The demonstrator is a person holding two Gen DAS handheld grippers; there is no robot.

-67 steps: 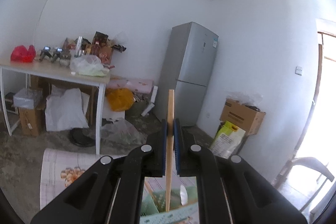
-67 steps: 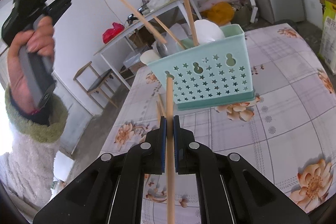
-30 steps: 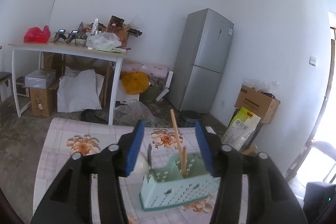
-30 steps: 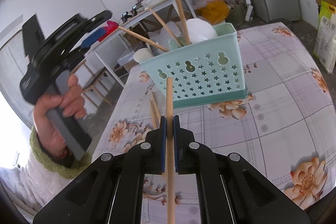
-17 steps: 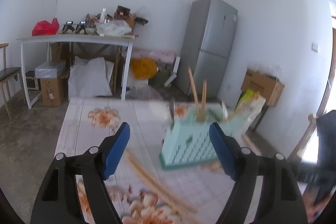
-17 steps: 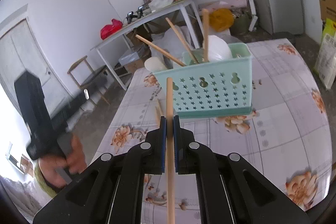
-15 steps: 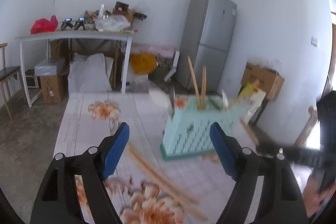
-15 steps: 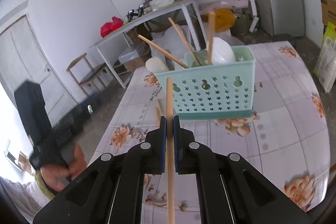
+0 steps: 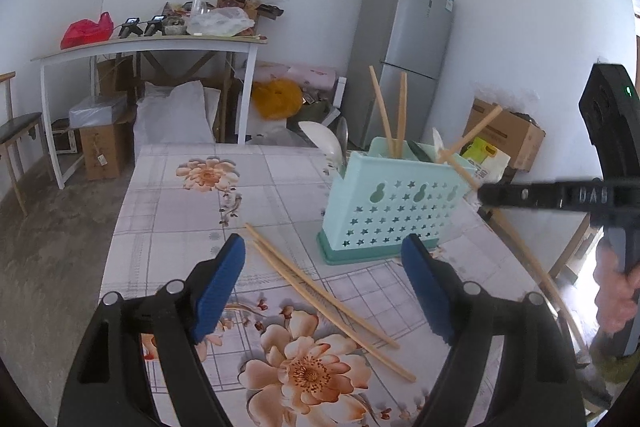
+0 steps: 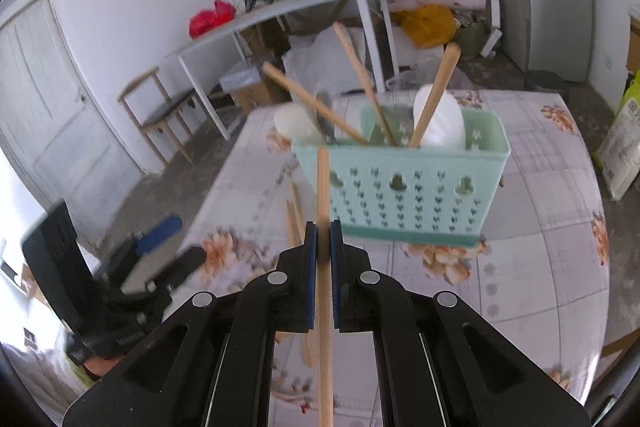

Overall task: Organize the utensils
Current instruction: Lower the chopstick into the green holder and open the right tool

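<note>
A mint-green perforated utensil basket (image 9: 394, 205) stands on the floral tablecloth and holds several wooden chopsticks and white spoons. My left gripper (image 9: 322, 285) is open wide and low over the table, with nothing between its blue pads. Two loose chopsticks (image 9: 320, 291) lie on the cloth just beyond it, left of the basket. My right gripper (image 10: 323, 239) is shut on a wooden chopstick (image 10: 322, 195) that points up at the basket (image 10: 416, 183). From the left wrist view, the right gripper (image 9: 486, 193) hovers beside the basket's right end with its chopstick (image 9: 532, 259) slanting down.
The table (image 9: 180, 211) has edges at left and far side. Behind stand a grey fridge (image 9: 404, 43), a cluttered white table (image 9: 152, 45), cardboard boxes (image 9: 508, 135) and a wooden chair (image 10: 160, 107). A person's hand (image 9: 616, 291) holds the right gripper.
My left gripper let go of its chopstick into the basket, opened wide and dropped down to the table near the loose chopsticks. The right gripper kept its chopstick and rose slightly toward the basket.
</note>
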